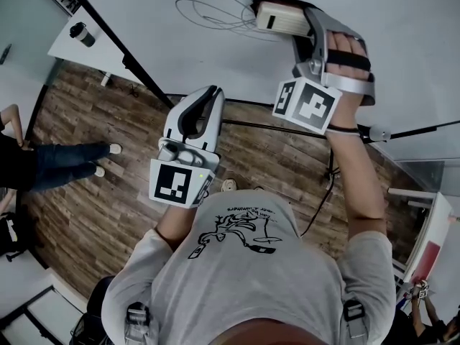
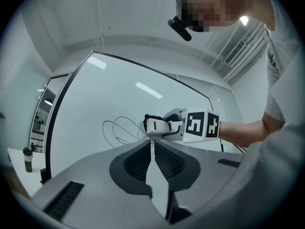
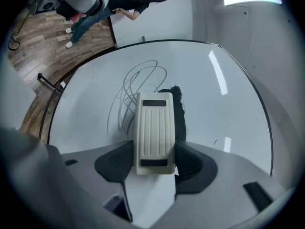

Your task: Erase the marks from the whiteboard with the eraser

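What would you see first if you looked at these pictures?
The cream eraser, clamped in the right gripper and set against the whiteboard, right beside looping grey marks. Next comes the left gripper, shut and empty, held back from the board.

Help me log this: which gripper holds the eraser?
The right gripper: its jaws clamp the cream eraser, while the left gripper is shut and empty.
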`<state>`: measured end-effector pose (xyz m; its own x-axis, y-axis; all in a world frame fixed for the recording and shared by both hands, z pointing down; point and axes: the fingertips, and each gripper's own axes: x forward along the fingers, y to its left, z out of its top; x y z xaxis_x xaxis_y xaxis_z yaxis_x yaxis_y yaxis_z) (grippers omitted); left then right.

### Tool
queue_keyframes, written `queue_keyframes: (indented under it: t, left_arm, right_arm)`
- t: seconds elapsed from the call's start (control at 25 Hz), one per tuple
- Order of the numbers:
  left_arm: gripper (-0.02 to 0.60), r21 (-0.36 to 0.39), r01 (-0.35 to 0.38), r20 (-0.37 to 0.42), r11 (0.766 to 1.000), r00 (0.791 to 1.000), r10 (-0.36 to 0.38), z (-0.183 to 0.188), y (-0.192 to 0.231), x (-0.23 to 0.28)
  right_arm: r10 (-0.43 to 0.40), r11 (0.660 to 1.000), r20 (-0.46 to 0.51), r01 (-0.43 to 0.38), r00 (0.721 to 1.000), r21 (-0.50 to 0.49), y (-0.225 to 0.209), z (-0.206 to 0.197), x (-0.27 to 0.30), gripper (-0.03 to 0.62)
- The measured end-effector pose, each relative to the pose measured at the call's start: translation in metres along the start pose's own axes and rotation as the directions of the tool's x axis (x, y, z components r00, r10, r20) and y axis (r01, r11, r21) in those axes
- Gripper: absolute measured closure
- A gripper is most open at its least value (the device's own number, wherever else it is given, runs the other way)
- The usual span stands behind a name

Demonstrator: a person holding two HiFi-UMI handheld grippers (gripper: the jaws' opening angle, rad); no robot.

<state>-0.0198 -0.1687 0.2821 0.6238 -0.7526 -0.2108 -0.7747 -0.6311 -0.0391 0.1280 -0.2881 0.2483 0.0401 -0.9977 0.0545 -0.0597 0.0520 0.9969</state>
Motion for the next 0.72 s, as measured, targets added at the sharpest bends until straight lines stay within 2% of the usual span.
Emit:
queue_keyframes:
  t: [0.32,0.52,0.72]
  left_arm:
    - [0.541,-0.002,-0.003,-0.003,1.0,1.0,0.003,-0.002,0.0,-0.004]
    - [0.541,-0.005,-0.008,-0.003,1.0,1.0,0.008,-0.003,0.001,-0.007]
    - [0.541,-0.006,-0.014,-0.005,1.0,1.0,0.014,-0.003,0.003,-0.01]
  right_arm:
    - [0.029,0.999,-0.014,-0.029,0.999,-0.037,0.022,0.005,0.001,0.335]
    - [0.073,0.996,-0.007,-0.074,0.997,-0.059,0.055,0.012,0.003,0.335]
    - [0.084,0.994,0.002,-0.083,0.996,-0.077,0.087,0.016,0.007,0.335]
